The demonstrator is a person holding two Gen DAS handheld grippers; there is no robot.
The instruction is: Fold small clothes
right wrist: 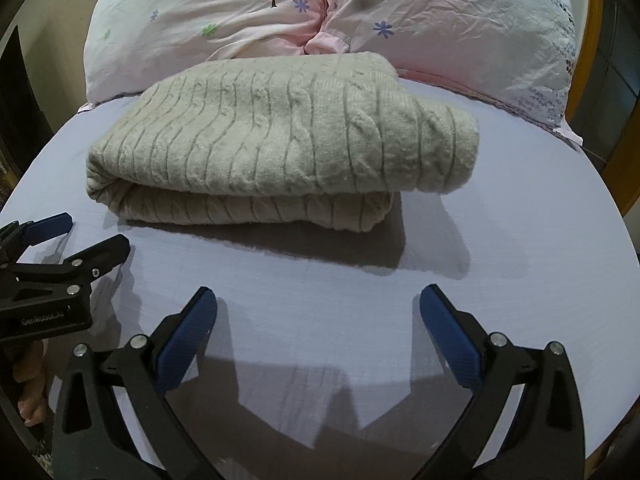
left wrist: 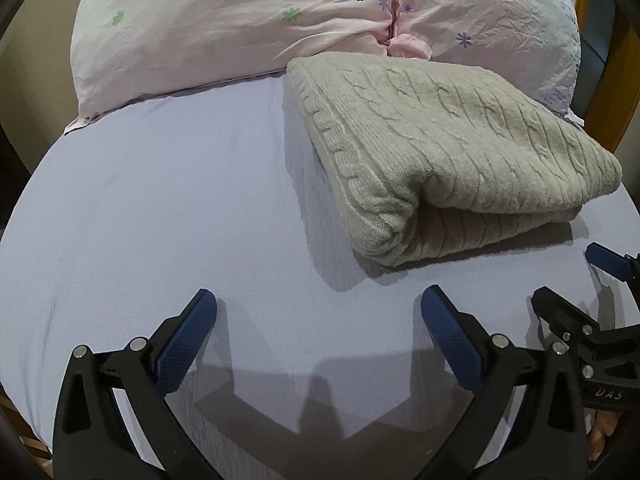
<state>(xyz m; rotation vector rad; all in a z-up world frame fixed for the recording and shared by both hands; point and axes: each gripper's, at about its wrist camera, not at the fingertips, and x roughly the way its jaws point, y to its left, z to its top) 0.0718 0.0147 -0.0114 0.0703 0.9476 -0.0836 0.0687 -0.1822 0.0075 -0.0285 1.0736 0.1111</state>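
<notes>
Beige cable-knit sweater (right wrist: 276,140) lies folded on lavender sheet (right wrist: 340,292), near pink floral pillows (right wrist: 440,20) behind it; my right gripper (right wrist: 318,308) hovers just short of its near edge, jaws spread wide, nothing held; my left gripper (left wrist: 318,308) sits beside, left of sweater, jaws likewise wide apart, empty; both cast shadows on sheet.

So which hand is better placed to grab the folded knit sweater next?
Right, probably. The right gripper faces the beige sweater nearly head-on, jaws open. The left gripper points at bare sheet, with the sweater off to its right side.
</notes>
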